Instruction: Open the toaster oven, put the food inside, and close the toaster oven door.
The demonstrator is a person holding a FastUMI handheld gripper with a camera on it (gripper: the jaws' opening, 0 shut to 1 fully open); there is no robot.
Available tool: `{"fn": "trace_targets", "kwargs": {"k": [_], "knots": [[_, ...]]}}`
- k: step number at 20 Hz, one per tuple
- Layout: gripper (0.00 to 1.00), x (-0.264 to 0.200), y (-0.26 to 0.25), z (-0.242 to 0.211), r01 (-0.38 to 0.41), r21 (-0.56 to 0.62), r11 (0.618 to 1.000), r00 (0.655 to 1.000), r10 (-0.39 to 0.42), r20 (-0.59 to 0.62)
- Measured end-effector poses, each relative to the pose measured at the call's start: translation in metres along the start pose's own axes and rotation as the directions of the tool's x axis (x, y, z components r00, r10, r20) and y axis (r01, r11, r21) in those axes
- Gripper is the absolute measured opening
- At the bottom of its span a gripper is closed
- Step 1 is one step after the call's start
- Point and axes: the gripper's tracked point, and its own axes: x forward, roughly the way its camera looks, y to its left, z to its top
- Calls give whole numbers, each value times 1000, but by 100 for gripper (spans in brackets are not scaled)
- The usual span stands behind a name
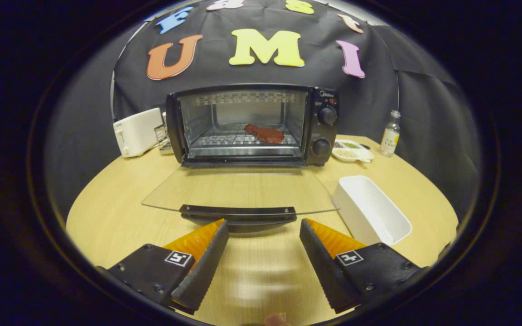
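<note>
A black toaster oven [252, 124] stands at the back of the round wooden table [107, 217]. Its glass door [238, 190] lies folded down flat toward me, with the dark handle [238, 212] at its near edge. A reddish-brown piece of food [264, 133] rests on the wire rack [224, 138] inside the oven. My gripper [264, 225] is open, nothing between its fingers. The fingertips sit just short of the door handle, one on each side of its middle, slightly lower than it.
A white rectangular tray [372, 208] stands right of the door, close to the right finger. A white toaster [136, 131] is left of the oven. A small divided dish [352, 151] and a small bottle [390, 134] stand to the oven's right.
</note>
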Motion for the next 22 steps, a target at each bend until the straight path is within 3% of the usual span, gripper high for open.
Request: {"fn": "trace_targets", "kwargs": {"k": [2,15,22], "knots": [[100,4,13,-3,-49,15,999,999,50,-16],[100,1,15,8,-48,14,999,999,47,23],[100,-18,18,51,-62,17,998,988,59,141]]}}
